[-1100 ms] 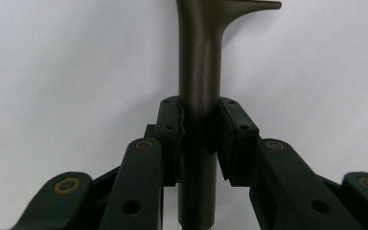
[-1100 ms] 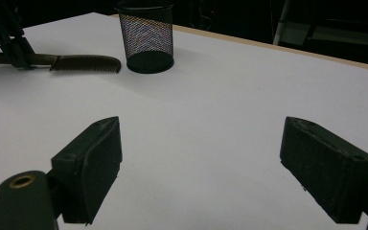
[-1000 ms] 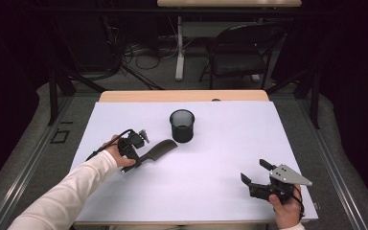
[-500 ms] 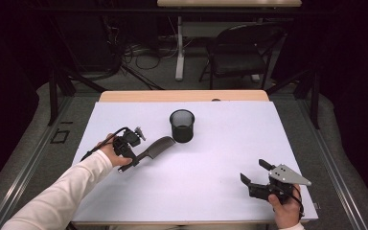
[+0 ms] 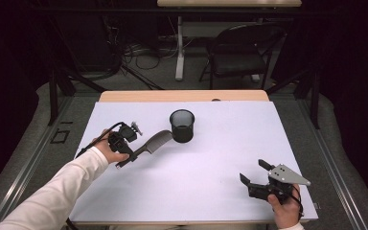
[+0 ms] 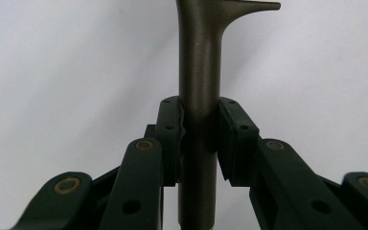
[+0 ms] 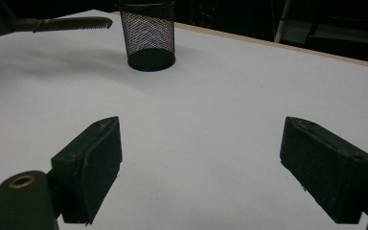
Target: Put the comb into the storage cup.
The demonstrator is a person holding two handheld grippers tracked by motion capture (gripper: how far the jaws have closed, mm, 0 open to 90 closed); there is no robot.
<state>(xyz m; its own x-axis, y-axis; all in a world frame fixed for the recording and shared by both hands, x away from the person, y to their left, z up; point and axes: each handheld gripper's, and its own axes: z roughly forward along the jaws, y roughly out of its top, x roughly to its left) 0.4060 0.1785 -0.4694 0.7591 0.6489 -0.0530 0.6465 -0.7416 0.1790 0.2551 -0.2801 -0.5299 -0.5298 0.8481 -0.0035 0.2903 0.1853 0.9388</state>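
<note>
Up close, left gripper [image 6: 199,143] fingers [image 6: 170,134] clamping comb [image 6: 199,72] handle

The high view looks down and forward over the whole table [image 5: 211,191]. The left gripper view sits close on the comb [image 6: 199,96]; the right gripper view, low, shares comb and cup [image 7: 148,36].

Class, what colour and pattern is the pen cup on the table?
Black wire mesh pen cup, clearest in the right gripper view.

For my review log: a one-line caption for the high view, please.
Left tool holds a comb beside the mesh cup; right tool rests open.
</note>
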